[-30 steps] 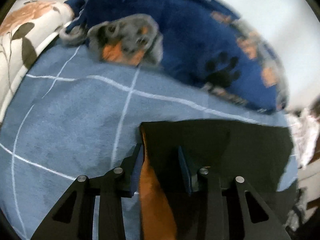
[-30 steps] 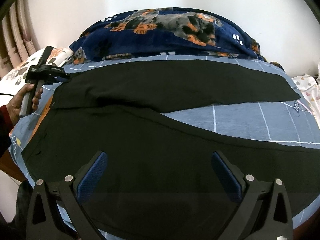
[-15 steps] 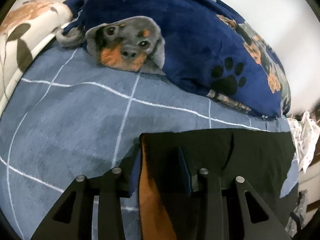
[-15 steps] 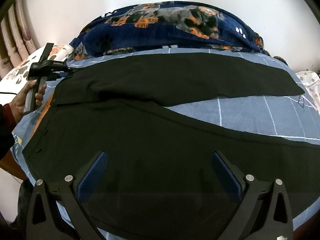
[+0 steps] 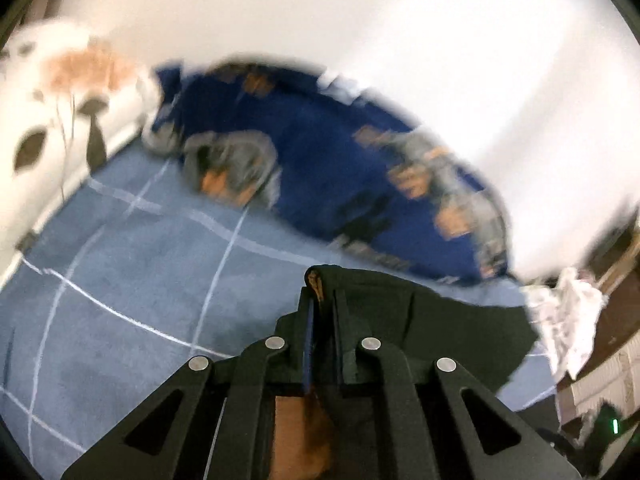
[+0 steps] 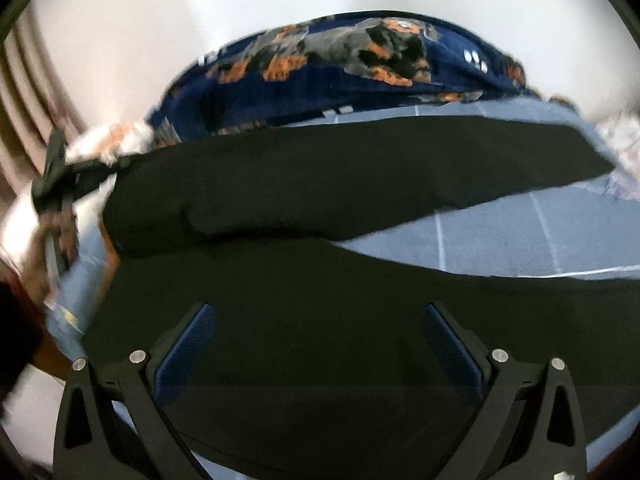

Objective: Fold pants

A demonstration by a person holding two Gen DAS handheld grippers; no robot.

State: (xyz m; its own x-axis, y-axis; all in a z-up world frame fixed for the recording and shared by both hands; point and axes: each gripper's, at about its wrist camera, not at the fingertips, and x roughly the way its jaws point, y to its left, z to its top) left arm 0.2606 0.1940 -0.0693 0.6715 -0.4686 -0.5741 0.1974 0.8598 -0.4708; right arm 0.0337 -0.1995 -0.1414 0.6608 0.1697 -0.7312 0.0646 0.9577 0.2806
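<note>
Pants (image 6: pixel 320 184) lie spread over the bed (image 6: pixel 520 236), black, both legs running out toward the right of the right wrist view, the far leg angling away from the near one so that a wedge of blue sheet shows between them; the waist end sits at the left, where an orange lining shows at the edge; behind them a navy dog-print blanket (image 6: pixel 360 64) is heaped against the wall, with a floral pillow (image 5: pixel 60 92) at the left.

The cloth looks soft and limp, light enough to lift by one corner, and I judge it will sag and drag, not hold a shape; it should grip well between padded tongs and will not break, though a thin pinch could slip off a single layer; the waistband corner and the hem are the sensible holds, since seams there give more bulk.

Left tongs (image 5: pixel 322 300) are clenched on the waistband corner, a fold of black fabric with orange lining poking up between the pads, raised a little off the sheet and pointing toward the blanket; the picture is blurred; in the right wrist view the same tool appears at far left, held in a hand (image 6: pixel 52 240).

Right tongs (image 6: pixel 320 344) are spread wide, grasping nothing, poised over the near leg, pointing across the bed; whether they touch the cloth I cannot tell.
</note>
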